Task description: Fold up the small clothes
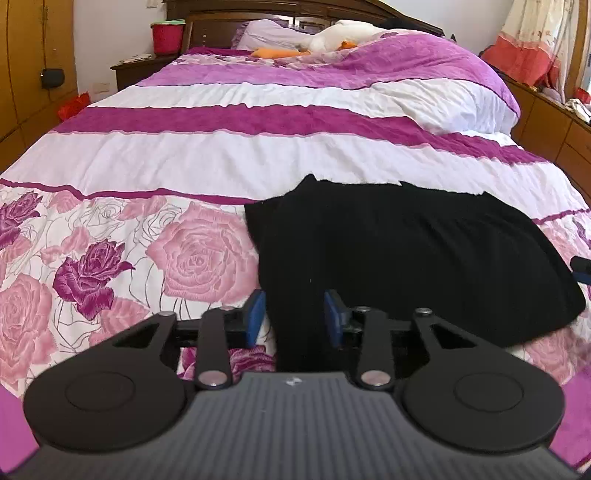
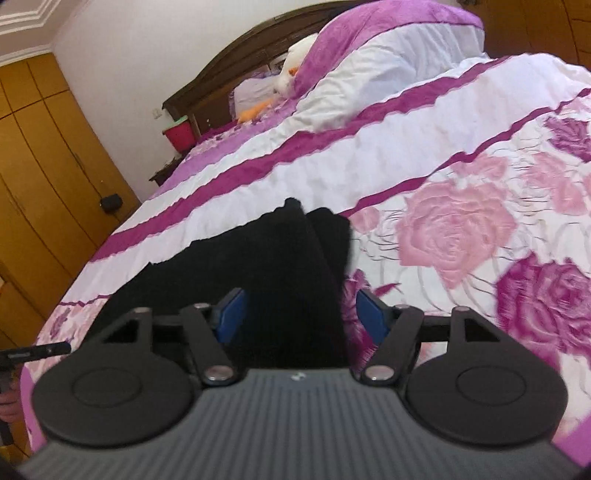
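A black garment point(image 1: 406, 258) lies on the flowered quilt near the bed's foot, its far edge uneven. A fold of it runs toward the camera between the blue pads of my left gripper point(image 1: 294, 312); the jaws stand apart, with a sliver of quilt showing beside the left pad point(image 1: 255, 317), so the gripper is open. In the right wrist view the same garment point(image 2: 258, 266) reaches back under my right gripper point(image 2: 301, 312), which is open wide, and quilt shows between the cloth and the right pad point(image 2: 371, 312).
The quilt point(image 1: 221, 155) has purple and white stripes and pink roses. Pillows and a white soft toy point(image 1: 343, 35) lie at the headboard. A nightstand with a red bin point(image 1: 168, 37) stands far left, wardrobes point(image 2: 44, 177) beside it, and a wooden cabinet point(image 1: 554, 122) on the right.
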{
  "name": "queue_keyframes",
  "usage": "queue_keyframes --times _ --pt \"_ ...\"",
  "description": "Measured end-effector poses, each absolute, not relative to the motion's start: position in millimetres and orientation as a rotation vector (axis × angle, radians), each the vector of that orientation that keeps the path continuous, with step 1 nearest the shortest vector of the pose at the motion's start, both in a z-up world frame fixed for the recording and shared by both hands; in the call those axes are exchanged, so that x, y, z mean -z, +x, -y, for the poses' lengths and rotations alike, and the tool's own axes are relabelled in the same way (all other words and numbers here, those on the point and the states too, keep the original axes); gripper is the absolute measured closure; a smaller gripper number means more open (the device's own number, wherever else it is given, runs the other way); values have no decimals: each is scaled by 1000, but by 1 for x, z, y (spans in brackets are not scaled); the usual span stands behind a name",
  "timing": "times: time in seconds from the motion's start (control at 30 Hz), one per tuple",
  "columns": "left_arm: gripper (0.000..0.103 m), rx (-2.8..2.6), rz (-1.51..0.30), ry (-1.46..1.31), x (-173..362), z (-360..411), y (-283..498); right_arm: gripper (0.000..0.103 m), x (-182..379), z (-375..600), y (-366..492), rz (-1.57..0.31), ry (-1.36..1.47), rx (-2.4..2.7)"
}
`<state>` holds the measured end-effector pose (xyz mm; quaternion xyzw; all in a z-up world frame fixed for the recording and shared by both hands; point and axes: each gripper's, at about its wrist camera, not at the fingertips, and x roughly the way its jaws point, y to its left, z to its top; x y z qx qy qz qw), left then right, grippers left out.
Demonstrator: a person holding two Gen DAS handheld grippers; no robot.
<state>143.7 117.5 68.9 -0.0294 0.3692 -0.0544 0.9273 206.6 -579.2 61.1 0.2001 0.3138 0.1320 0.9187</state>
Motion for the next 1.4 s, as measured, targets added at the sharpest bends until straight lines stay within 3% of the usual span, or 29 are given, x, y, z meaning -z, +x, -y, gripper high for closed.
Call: queue_keyframes --times 0.37,0.4,0.47,0.5,0.53,0.6,0.93,1.4 --pt "56 38 -839 -68 -28 -114 172 36 -9 571 239 -671 604 -308" --pt "54 37 -840 -76 -26 -115 174 38 -5 573 240 -655 638 -311" --pt "52 36 -836 -81 -24 -116 176 54 -3 574 241 -643 683 -325" --pt "51 35 -834 -80 -23 -116 177 70 -1 576 242 -649 718 -341" --pt "50 34 -833 -76 -22 -116 178 78 1 578 242 -648 755 -354" --pt "49 37 -830 -61 -22 -114 179 82 1 583 241 -625 795 -370" --pt "47 43 -844 -72 -29 -122 179 85 -9 587 232 -580 955 -335" --pt "47 34 -815 -75 -50 -146 156 86 -89 526 244 -568 722 -331"
